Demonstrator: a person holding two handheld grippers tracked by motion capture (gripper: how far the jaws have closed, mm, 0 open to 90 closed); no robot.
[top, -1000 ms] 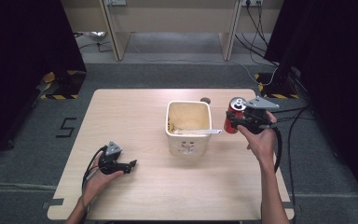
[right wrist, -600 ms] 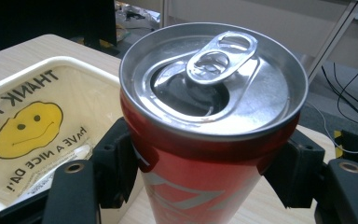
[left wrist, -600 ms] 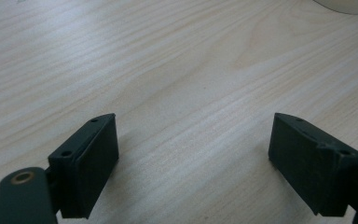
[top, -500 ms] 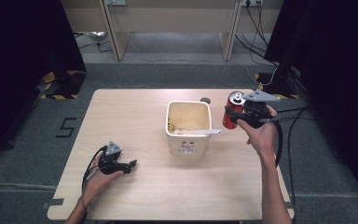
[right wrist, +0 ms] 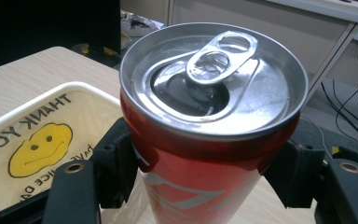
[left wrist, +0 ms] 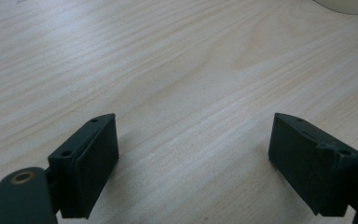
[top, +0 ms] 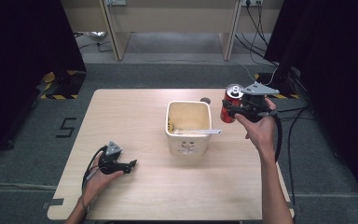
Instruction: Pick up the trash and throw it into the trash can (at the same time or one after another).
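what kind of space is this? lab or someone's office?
Likely a lab recording station: a bare wooden table on grey carpet, dark curtains at both sides, hazard tape and loose cables on the floor.

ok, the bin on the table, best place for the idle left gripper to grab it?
The bin stands upright with its mouth open and thin straight walls. I'd pinch the rim of the wall facing the left gripper, coming down from above, one jaw inside. The right gripper holds the red can over the other side.

Black jaws with screw holes, grey three-cornered top plates, trailing black cables, bare forearms.
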